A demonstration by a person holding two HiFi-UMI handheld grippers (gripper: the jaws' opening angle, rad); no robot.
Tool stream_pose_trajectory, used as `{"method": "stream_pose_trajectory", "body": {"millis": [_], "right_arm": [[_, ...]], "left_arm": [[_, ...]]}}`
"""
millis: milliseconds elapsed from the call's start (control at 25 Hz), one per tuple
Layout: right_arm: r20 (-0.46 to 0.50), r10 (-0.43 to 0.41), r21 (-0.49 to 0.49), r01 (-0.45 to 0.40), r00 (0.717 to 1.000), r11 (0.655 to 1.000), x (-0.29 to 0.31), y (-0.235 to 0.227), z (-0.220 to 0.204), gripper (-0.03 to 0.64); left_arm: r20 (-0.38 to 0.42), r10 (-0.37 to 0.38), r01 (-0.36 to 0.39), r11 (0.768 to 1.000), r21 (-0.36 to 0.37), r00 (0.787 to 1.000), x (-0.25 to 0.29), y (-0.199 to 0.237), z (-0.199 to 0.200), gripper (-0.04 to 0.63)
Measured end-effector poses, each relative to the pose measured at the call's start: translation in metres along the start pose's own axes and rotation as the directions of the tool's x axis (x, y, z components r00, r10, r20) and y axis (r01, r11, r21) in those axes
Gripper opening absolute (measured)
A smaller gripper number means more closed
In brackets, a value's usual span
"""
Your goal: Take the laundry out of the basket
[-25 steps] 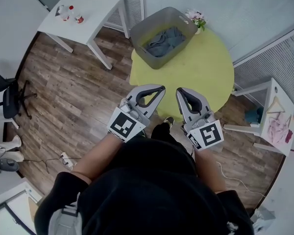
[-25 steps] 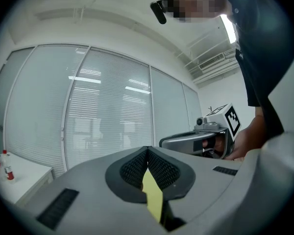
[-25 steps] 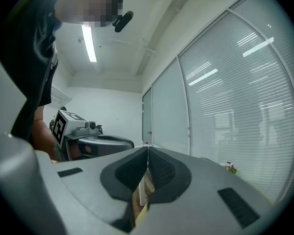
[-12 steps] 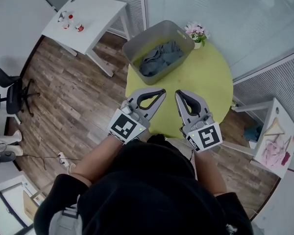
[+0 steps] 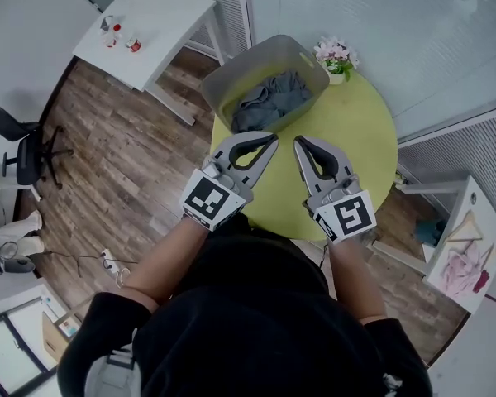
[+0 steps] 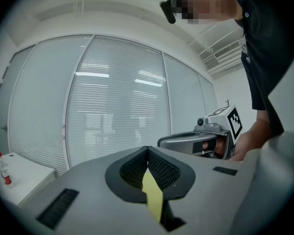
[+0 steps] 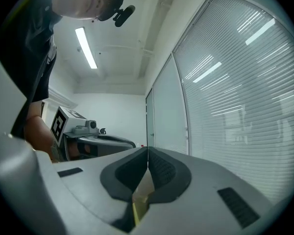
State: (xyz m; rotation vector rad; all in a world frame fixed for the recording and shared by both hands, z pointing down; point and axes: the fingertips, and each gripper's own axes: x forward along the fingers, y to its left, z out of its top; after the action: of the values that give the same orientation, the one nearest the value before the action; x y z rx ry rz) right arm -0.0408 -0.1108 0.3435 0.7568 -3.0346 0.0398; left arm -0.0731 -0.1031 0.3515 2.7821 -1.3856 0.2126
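A grey laundry basket [image 5: 228, 71] stands on the far left part of a round yellow-green table [image 5: 355, 139], with blue-grey laundry [image 5: 269, 102] crumpled inside it. My left gripper [image 5: 273, 138] hangs over the table's near left, shut with nothing in it, its tips just short of the basket's near side. My right gripper [image 5: 298, 143] is beside it, also shut and empty. In the left gripper view the jaws [image 6: 147, 148] meet at the tip and the right gripper [image 6: 198, 141] shows to the right. The right gripper view shows closed jaws [image 7: 147, 150] and the left gripper [image 7: 95, 143].
A small pot of pink flowers [image 5: 336, 56] stands on the table just right of the basket. A white table [image 5: 161, 23] with small bottles is at the upper left. An office chair [image 5: 21, 151] is at the left, and a white side table [image 5: 463, 242] with hangers at the right.
Both grippers have advanced over the table towards the basket, side by side. The table and basket now lie nearer in the head view. Jaws stayed shut.
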Motion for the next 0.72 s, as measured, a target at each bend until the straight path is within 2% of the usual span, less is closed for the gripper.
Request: {"method": "stream_pose_trajectory", "body": {"millis": [120,360,520,720], "right_arm": [[-0.007,-0.017,-0.001,0.017,1.0,1.0,0.017,-0.013,-0.005,0.023],[-0.048,-0.078,0.001,0.078,0.996,0.997,0.053,-0.03,-0.024,0.023],[-0.094,-0.129,-0.009,0.128,0.987,0.992,0.079,-0.053,-0.043,0.023],[-0.106,-0.206,0.004,0.208,0.973,0.978,0.1,-0.082,-0.054,0.023]], "left_arm": [[-0.015,-0.013,0.013,1.0,0.015,1.0,0.013,0.019,-0.007,0.009],[-0.081,-0.073,0.071,0.997,-0.019,0.994,0.037,0.061,-0.031,0.011],[-0.178,-0.109,0.106,0.994,-0.028,0.978,0.063,0.088,-0.058,0.011],[-0.268,-0.138,0.134,0.99,-0.032,0.954,0.089,0.113,-0.084,0.011]]}}
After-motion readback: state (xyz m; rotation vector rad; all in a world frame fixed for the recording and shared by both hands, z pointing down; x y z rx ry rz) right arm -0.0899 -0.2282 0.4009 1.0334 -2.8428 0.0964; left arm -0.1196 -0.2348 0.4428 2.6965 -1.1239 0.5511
